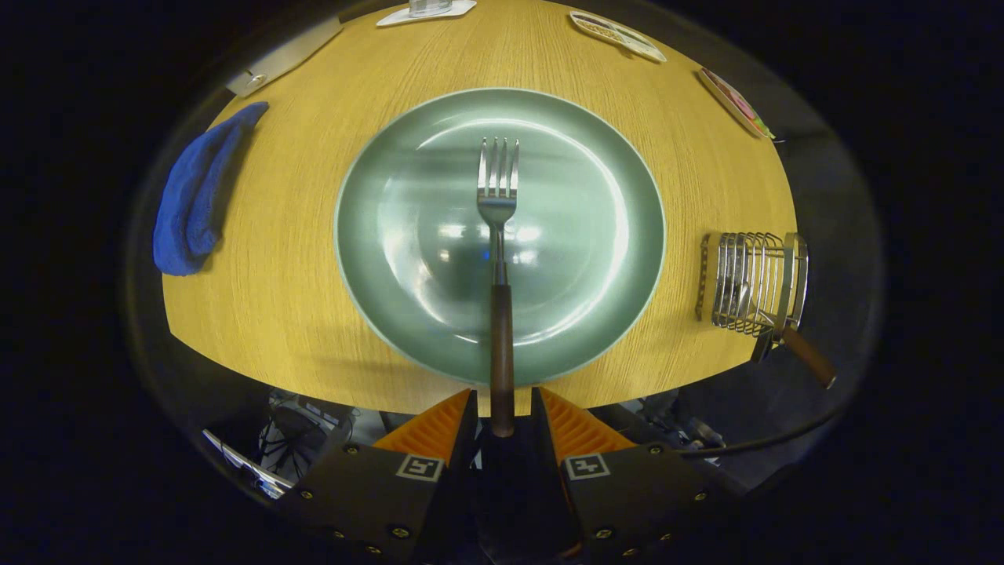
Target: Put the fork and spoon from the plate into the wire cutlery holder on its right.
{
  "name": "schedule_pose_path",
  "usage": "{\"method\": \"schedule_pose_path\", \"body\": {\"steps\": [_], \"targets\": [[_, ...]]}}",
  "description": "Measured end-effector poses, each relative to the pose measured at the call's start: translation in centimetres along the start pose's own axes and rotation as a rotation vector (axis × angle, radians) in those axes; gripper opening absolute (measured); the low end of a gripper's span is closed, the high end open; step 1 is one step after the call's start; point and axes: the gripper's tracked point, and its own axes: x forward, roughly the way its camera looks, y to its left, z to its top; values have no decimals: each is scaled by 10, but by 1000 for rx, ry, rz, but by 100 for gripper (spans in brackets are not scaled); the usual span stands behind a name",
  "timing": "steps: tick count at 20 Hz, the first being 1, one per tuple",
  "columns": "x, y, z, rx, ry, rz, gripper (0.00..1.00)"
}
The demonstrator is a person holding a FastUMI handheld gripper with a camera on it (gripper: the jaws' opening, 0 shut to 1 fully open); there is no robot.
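A green plate [596, 314] lies in the middle of the round wooden table [290, 314]. A fork [499, 196] with a brown handle points straight ahead over the plate, tines toward the plate's far side. Its handle end sits between my fingers, and my gripper [504, 402] is shut on it at the table's near edge. To the right of the plate stands the wire cutlery holder [753, 282]. A spoon [808, 357] rests in it, its brown handle sticking out over the table's edge.
A blue cloth [192, 204] lies at the table's left edge. At the far side are a glass on a white coaster [427, 9], a flat silver object [282, 59] and two printed cards [620, 35] [737, 102]. Cables lie on the floor below.
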Motion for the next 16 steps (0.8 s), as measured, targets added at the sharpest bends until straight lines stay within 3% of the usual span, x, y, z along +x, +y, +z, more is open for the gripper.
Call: {"method": "schedule_pose_path", "body": {"steps": [2,3,10,12,16], "targets": [[9,4,1,-10,-6,18,39],[8,4,3,-24,-5,15,19],[15,3,5,-44,-18,-22,18],[10,0,7,-59,-42,-32,8],[-2,3,9,-24,-83,-35,8]]}}
